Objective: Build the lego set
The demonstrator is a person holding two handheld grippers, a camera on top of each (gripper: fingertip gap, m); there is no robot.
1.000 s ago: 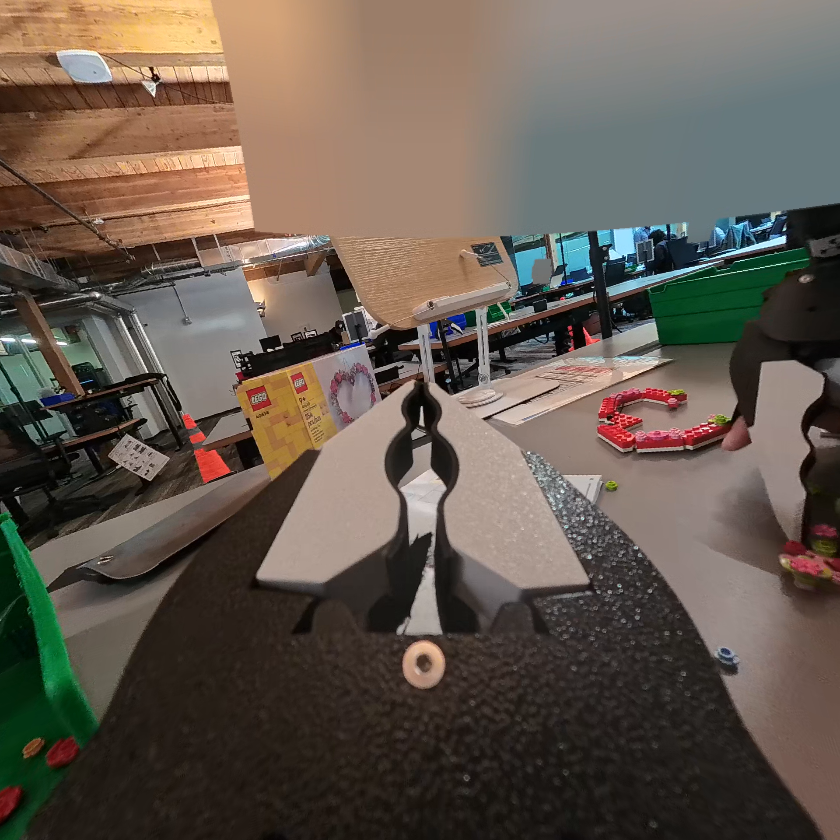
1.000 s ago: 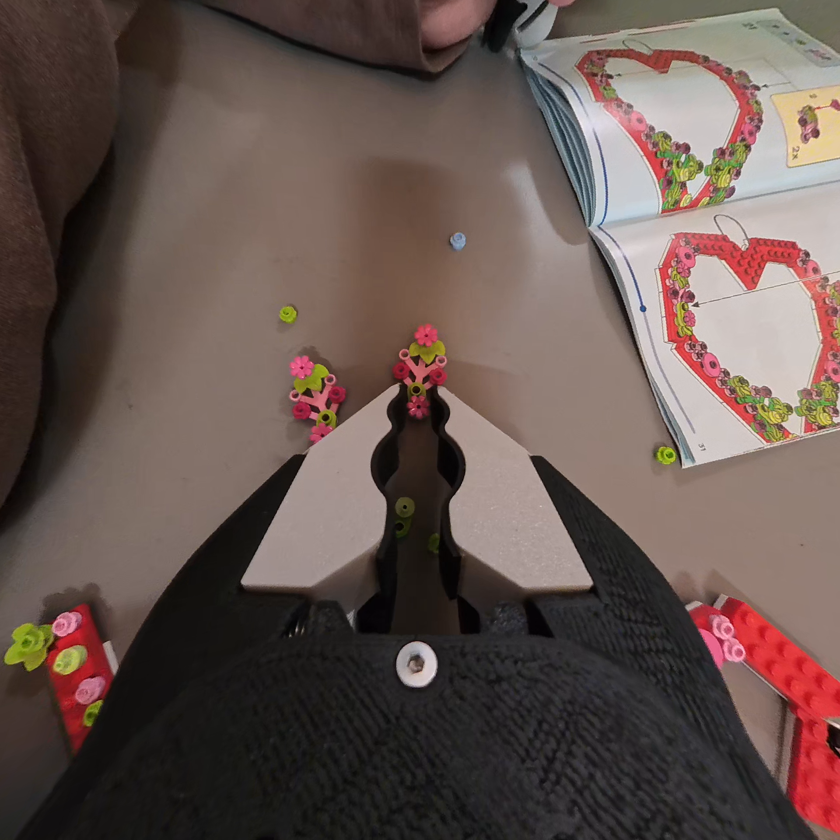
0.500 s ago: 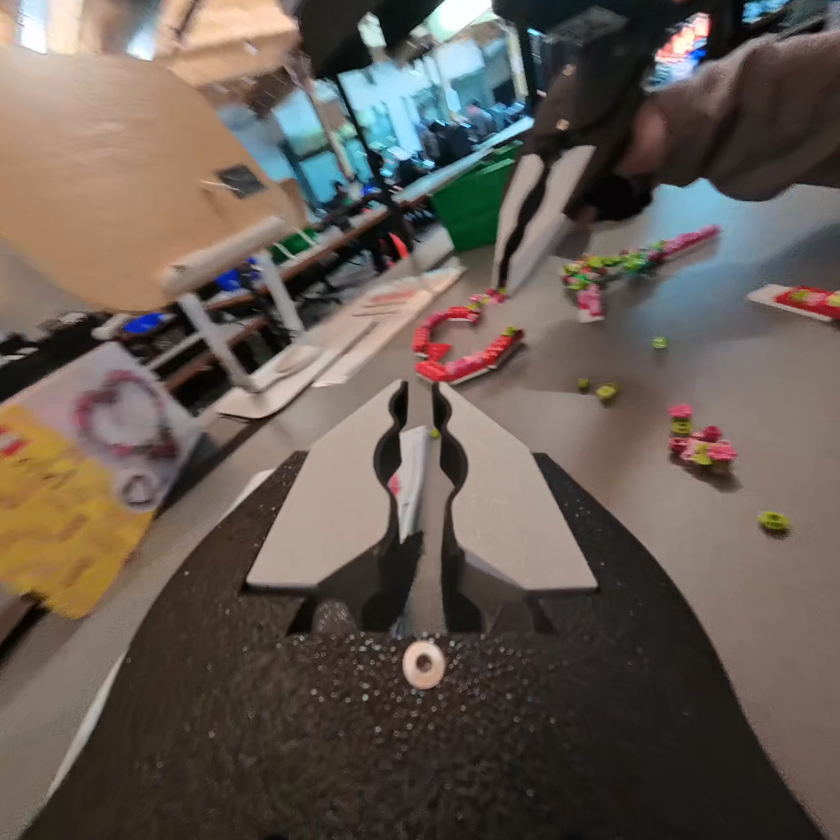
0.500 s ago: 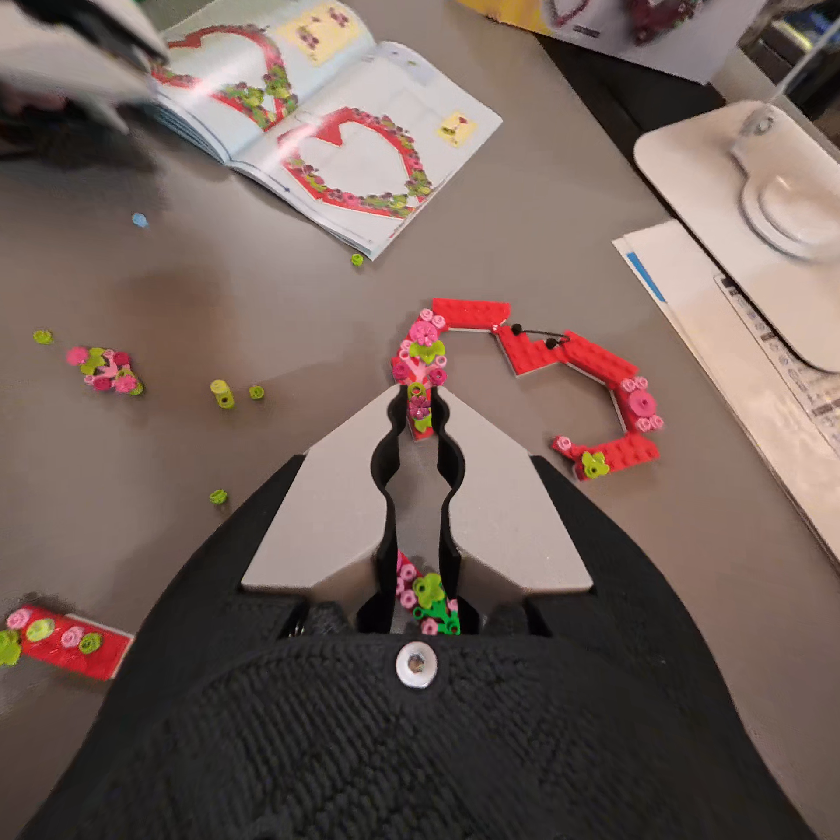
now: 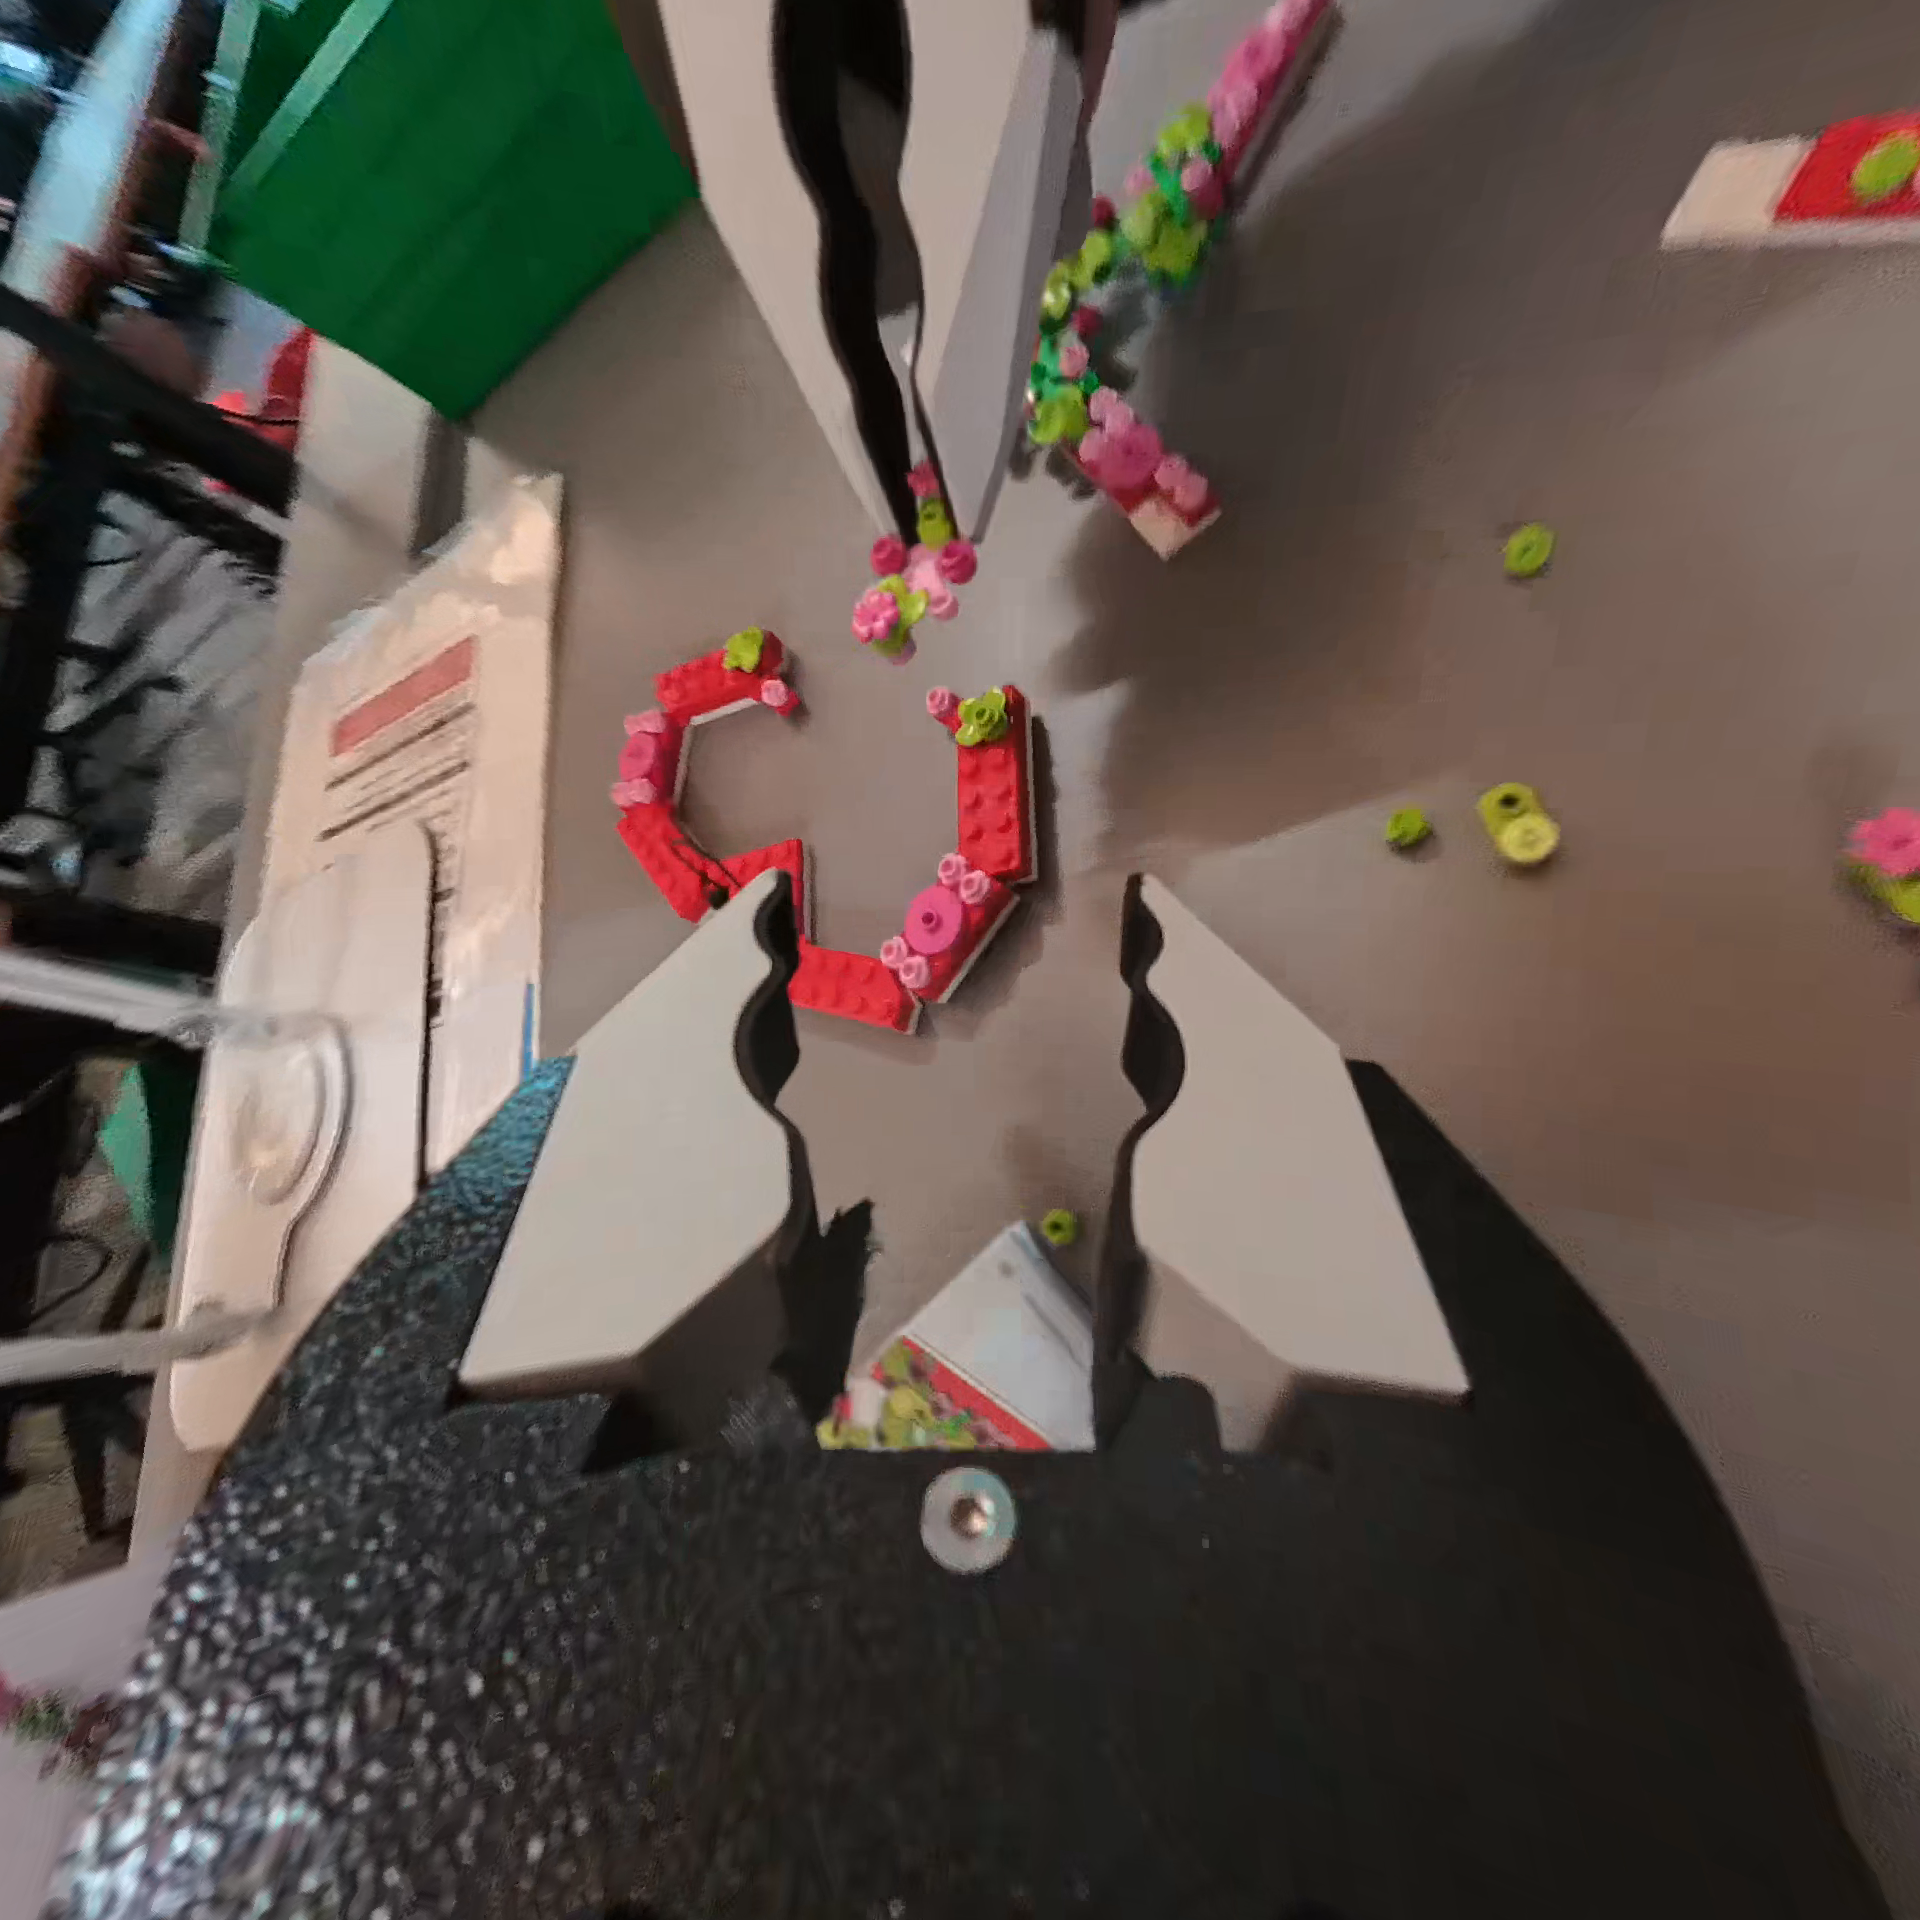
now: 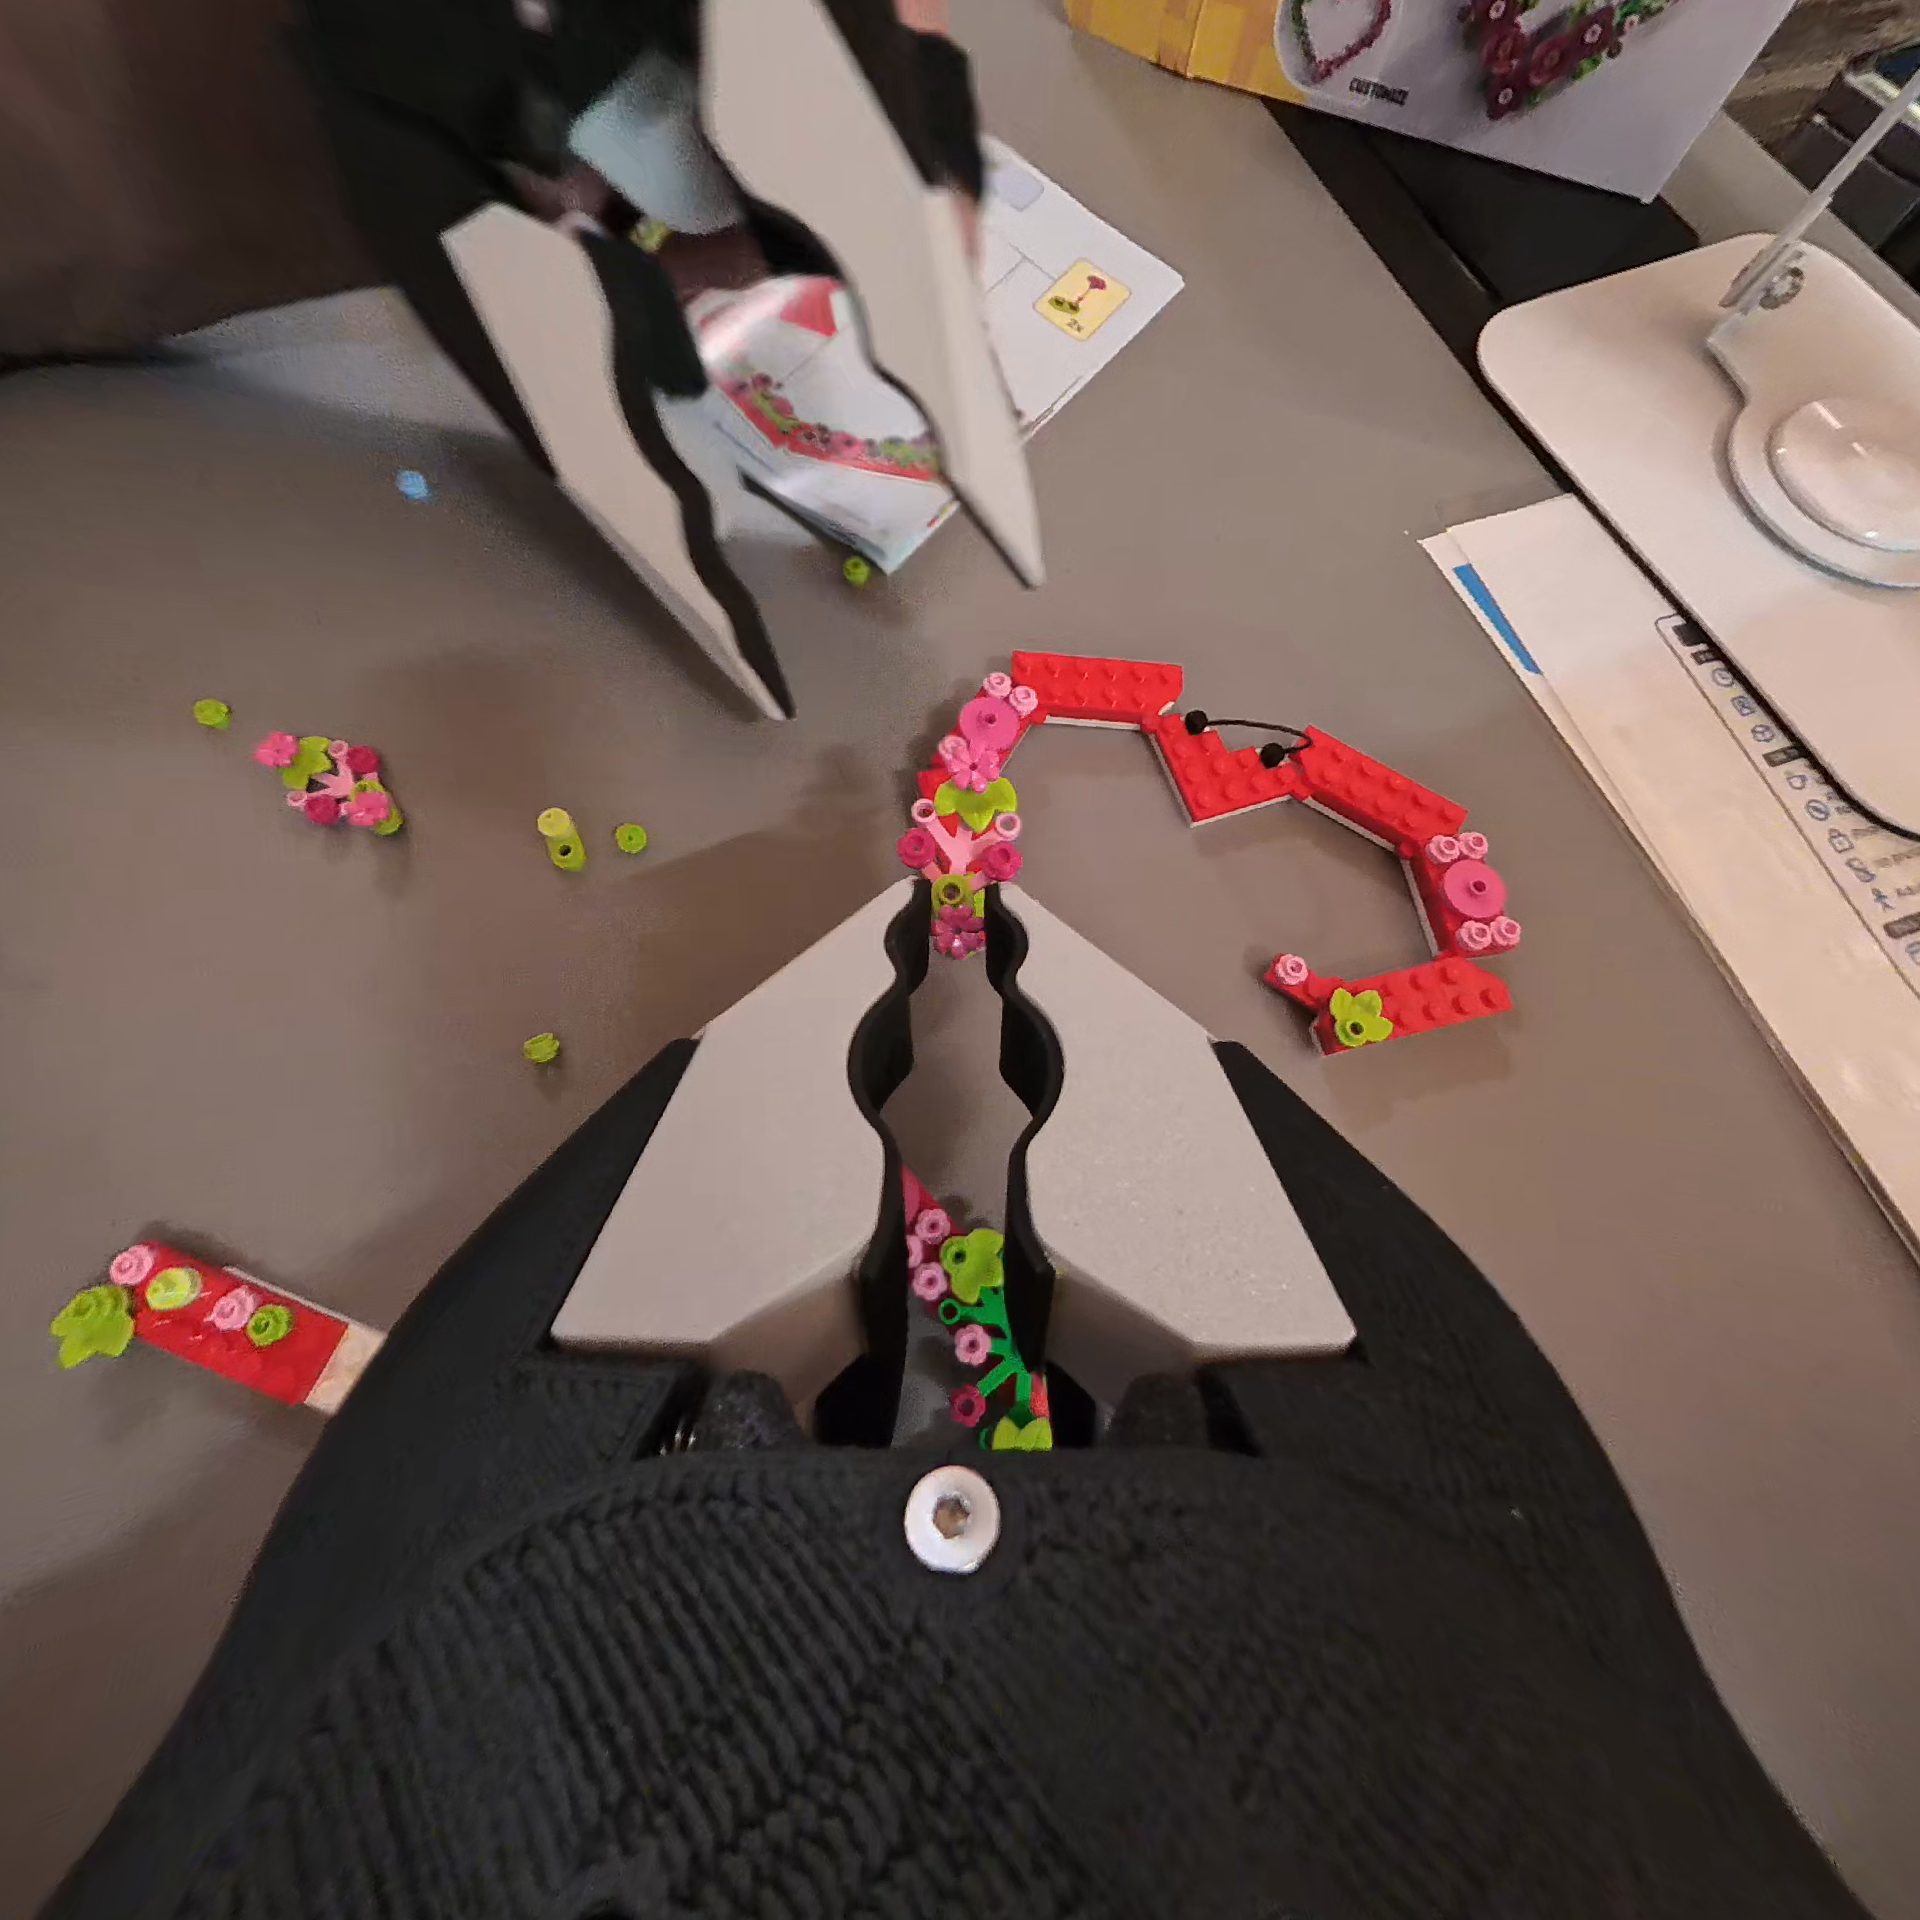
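Looking across my grey counter (image 6: 1195, 488) strewn with loose studs, I've got the right gripper (image 6: 954, 896) pinching a flower sprig (image 6: 961, 831) over the red heart frame (image 6: 1351, 800), left gripper (image 5: 951, 894) spread wide.

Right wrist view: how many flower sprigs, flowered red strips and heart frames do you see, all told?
Flower sprigs: 2, one in the tool
Flowered red strips: 2
Heart frames: 1
Total: 5
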